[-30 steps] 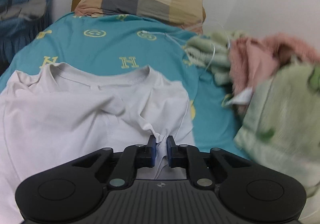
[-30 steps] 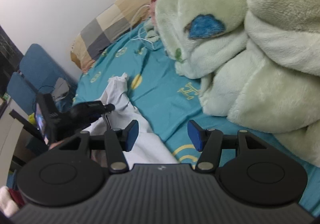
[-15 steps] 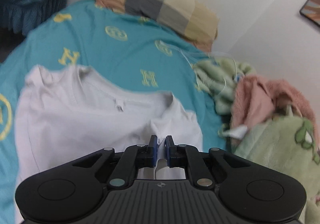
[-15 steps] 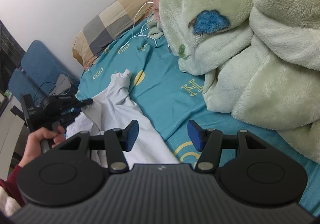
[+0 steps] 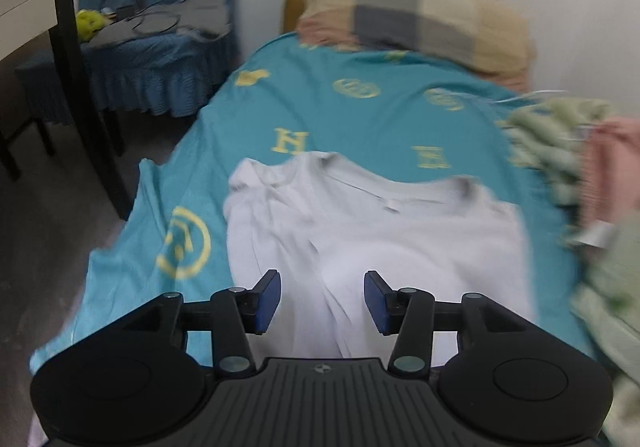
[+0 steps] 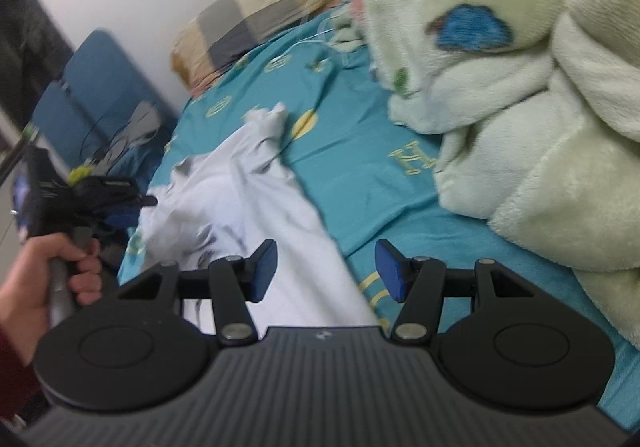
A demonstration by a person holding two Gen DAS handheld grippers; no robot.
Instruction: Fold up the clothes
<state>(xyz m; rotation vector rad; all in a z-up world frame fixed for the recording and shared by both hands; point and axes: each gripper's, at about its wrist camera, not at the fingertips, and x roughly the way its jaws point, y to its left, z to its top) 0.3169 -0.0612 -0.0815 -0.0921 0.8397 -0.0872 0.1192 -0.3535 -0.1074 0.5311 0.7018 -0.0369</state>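
Note:
A white T-shirt [image 5: 372, 231] lies spread on the teal bedsheet [image 5: 360, 115], collar toward the pillow, with one side folded over its middle. My left gripper [image 5: 322, 301] is open and empty just above the shirt's lower part. In the right wrist view the shirt [image 6: 248, 199] lies left of centre. My right gripper [image 6: 326, 275] is open and empty, over the shirt's right edge and the sheet. The left gripper [image 6: 120, 203] also shows there, held in a hand at the shirt's left side.
A plaid pillow [image 5: 412, 31] lies at the head of the bed. A bulky pale green blanket [image 6: 520, 87] with pink fabric [image 5: 612, 171] fills the right side. A blue-covered chair [image 5: 152, 47] and a dark table leg [image 5: 80, 87] stand left of the bed.
My left gripper has let go of the shirt fabric, opened, and swung left and back. The folded part now rests on the shirt. My right gripper stayed open, shifting slightly.

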